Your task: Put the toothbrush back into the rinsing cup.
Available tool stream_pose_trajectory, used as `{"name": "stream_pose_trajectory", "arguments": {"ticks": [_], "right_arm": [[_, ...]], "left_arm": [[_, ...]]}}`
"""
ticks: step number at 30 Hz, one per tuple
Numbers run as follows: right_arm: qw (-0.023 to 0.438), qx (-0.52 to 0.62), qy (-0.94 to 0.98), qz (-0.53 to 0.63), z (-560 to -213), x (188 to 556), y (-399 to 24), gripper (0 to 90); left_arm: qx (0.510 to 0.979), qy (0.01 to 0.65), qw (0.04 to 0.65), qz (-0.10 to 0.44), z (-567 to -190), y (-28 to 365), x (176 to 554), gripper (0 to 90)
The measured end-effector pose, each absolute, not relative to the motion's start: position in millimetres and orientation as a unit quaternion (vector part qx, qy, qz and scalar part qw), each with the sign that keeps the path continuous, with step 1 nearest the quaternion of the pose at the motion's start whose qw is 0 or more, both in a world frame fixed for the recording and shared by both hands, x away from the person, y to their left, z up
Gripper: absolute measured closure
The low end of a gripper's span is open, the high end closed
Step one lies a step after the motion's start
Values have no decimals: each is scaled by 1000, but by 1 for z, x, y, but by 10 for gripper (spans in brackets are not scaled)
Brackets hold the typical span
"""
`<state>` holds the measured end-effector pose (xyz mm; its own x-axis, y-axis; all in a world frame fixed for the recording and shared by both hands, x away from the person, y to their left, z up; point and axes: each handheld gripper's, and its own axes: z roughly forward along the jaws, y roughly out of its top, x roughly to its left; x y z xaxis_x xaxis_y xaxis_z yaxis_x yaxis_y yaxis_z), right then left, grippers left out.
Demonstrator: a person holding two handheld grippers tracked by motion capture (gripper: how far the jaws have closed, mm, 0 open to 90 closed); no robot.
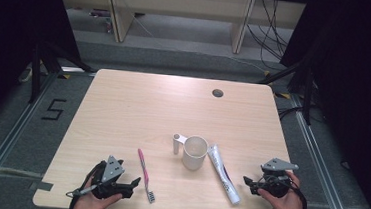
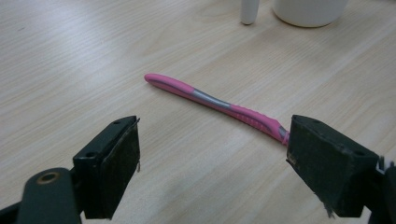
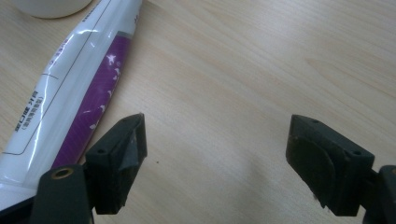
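light wood table (image 1: pixel 123 109) on grey floor (image 1: pixel 30 137) held toothbrush (image 1: pixel 144 171), cup (image 1: pixel 194 153), toothpaste tube (image 1: pixel 223 172); left gripper (image 1: pixel 132 184) and right gripper (image 1: pixel 248 182) both gaped, empty.

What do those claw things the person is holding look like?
Both are black. The left gripper and right gripper each carry a grey three-cornered plate on top and two flat, blocky black jaws. A dark cable trails from each. No sleeves show.

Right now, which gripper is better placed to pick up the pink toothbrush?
Left. The left gripper, jaws open, sits right beside the toothbrush; the right gripper lies beyond the mug and toothpaste tube.
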<state>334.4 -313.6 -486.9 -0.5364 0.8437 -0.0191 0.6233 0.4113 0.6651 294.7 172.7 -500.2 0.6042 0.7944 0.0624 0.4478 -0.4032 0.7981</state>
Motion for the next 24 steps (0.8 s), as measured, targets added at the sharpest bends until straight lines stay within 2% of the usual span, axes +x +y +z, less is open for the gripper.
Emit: {"name": "stream_pose_trajectory", "arguments": {"ticks": [10, 15, 18, 24], "right_arm": [[184, 435, 824, 312, -489, 337, -315, 214], [187, 432, 825, 312, -489, 338, -315, 216], [173, 452, 817, 313, -489, 336, -312, 216], [175, 437, 826, 310, -489, 338, -315, 217]], "left_arm": [[807, 364, 413, 213, -498, 167, 298, 165], [823, 336, 408, 208, -497, 163, 302, 168], [830, 322, 405, 208, -496, 161, 304, 193], [844, 287, 395, 222, -489, 157, 313, 236]]}}
